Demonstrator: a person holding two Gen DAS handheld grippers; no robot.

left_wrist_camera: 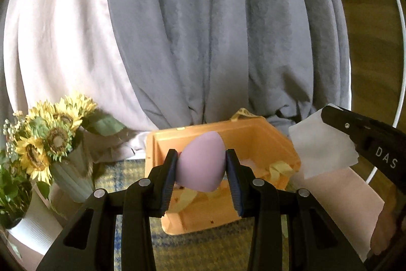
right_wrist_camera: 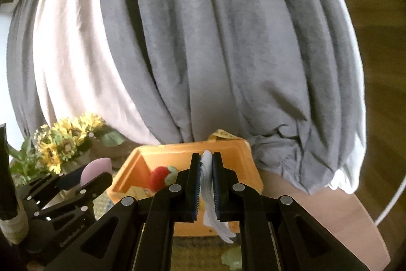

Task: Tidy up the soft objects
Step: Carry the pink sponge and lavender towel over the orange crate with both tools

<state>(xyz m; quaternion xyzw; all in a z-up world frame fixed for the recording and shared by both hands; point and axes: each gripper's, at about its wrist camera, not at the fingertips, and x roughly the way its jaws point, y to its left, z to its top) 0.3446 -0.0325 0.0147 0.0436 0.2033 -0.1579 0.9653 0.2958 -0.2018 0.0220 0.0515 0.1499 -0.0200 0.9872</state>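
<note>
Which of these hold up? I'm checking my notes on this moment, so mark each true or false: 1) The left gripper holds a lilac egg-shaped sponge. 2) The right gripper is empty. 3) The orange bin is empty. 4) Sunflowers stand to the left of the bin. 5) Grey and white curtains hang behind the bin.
1) True: the left gripper is shut on the lilac sponge.
2) False: the right gripper is shut on a white cloth.
3) False: the orange bin holds a red soft item and yellowish pieces.
4) True: the sunflowers stand left of the bin.
5) True: the curtains hang behind it.
</note>
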